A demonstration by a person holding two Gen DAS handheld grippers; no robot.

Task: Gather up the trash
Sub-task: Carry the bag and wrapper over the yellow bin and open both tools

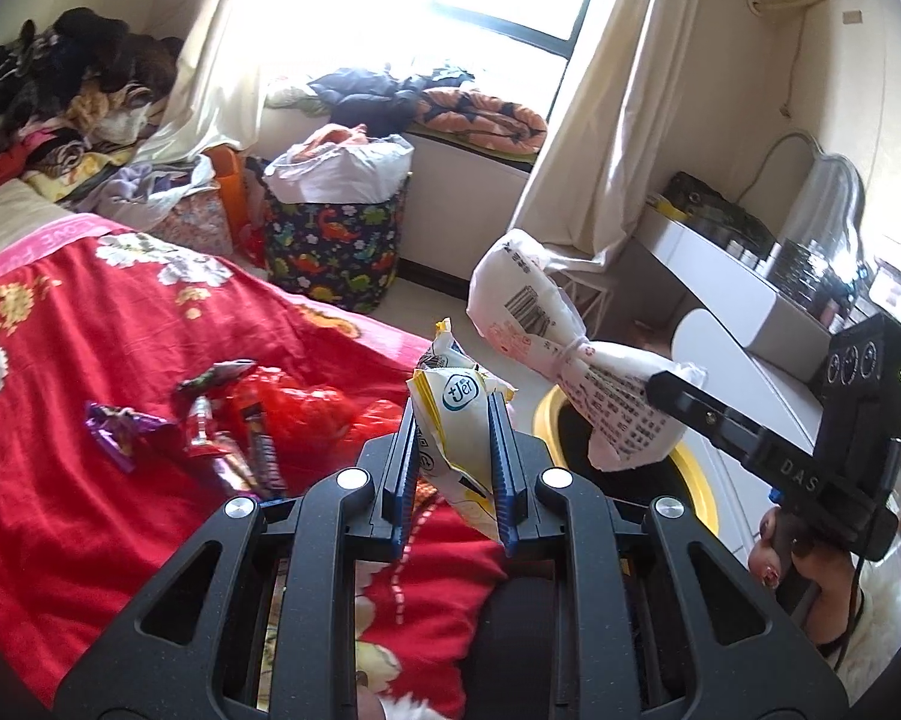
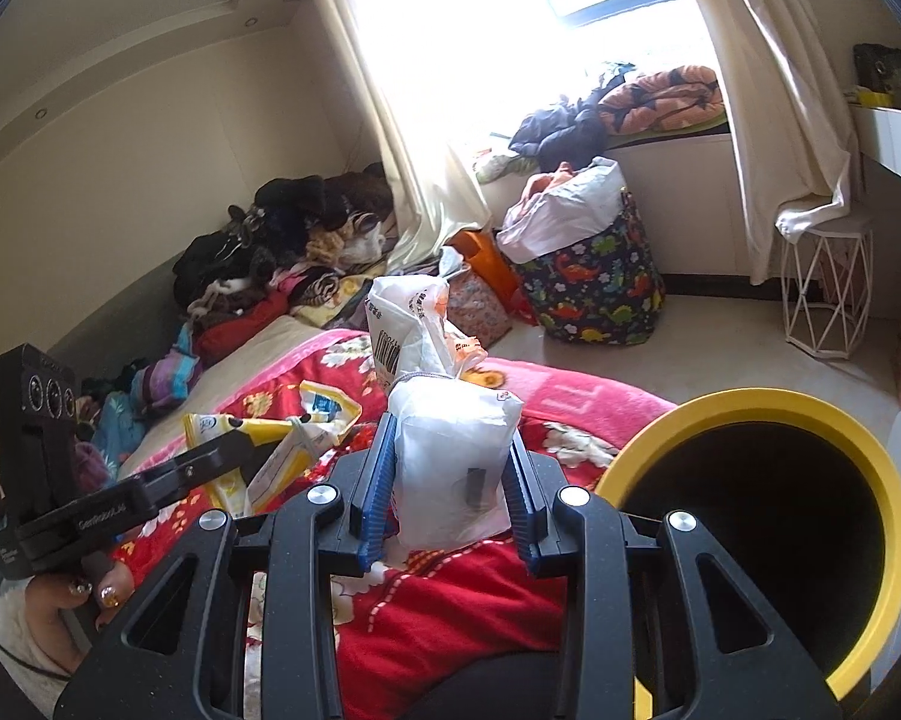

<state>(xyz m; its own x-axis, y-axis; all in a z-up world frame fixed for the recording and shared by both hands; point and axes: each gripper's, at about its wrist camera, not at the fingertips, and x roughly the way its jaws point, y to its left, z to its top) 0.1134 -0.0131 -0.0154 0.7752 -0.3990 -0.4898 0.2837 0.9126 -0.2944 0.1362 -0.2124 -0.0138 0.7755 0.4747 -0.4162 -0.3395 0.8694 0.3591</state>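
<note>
The left claw (image 1: pixel 453 414) is clamped on a yellow-and-white wrapper (image 1: pixel 450 420), with loose wrappers (image 1: pixel 222 420) on the red bedspread (image 1: pixel 120 330) to its left. The right claw (image 2: pixel 450 468) grips a tied white bag (image 2: pixel 444 420), just left of the yellow-rimmed bin (image 2: pixel 870 456).

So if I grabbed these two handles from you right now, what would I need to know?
Left claw: shut on the yellow-and-white snack packet, held above the red blanket.
Right claw: shut on the tied white plastic bag, beside the yellow-rimmed bin.
Done: both pieces picked up.
Left: drop both into the bin, then collect the purple and red wrappers lying on the blanket.
</note>
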